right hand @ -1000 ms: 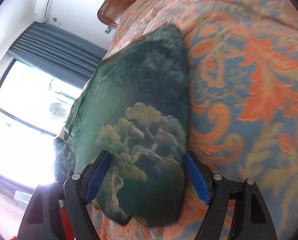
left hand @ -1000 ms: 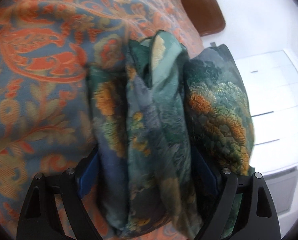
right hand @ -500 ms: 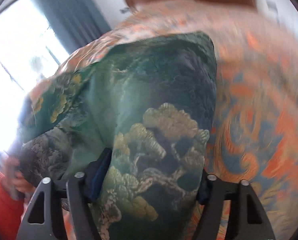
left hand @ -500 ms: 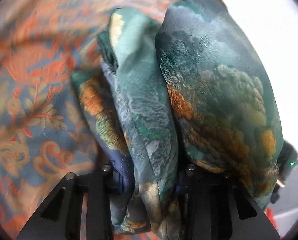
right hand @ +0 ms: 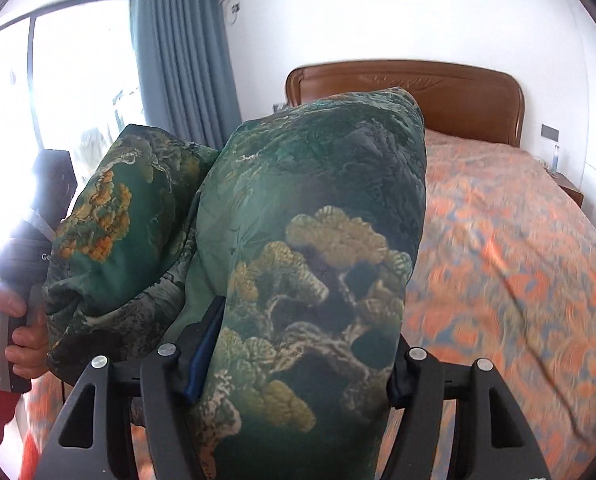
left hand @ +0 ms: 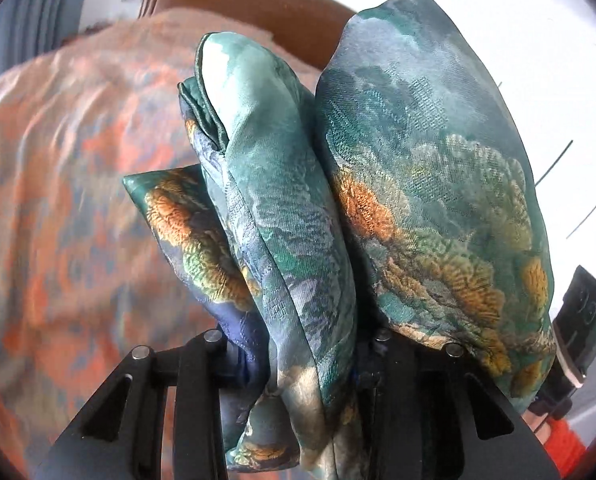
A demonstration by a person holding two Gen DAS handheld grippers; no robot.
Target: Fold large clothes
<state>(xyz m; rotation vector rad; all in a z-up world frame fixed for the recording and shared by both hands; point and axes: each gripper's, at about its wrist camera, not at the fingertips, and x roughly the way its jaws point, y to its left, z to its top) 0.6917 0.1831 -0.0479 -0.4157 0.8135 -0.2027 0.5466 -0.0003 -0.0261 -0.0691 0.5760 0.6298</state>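
A large green garment with a gold tree and cloud print fills both views. My left gripper point(left hand: 298, 344) is shut on a bunch of its folds point(left hand: 282, 216), and another fold point(left hand: 429, 184) bulges to the right. My right gripper point(right hand: 298, 356) is shut on a wide fold of the same garment point(right hand: 321, 248), held up above the bed. A second bulge of cloth point(right hand: 130, 216) hangs to the left, by the hand that holds the left gripper. The fingertips of both grippers are hidden by cloth.
The bed carries an orange and blue patterned cover point(right hand: 517, 248) and has a brown wooden headboard point(right hand: 409, 84). A blue curtain point(right hand: 178, 52) and a bright window point(right hand: 58, 100) stand at the left. The right gripper's camera body point(left hand: 581, 316) shows at the left view's right edge.
Both grippers have closed on the garment and lifted it off the bed. The views have tilted up from the bed cover to the headboard and wall.
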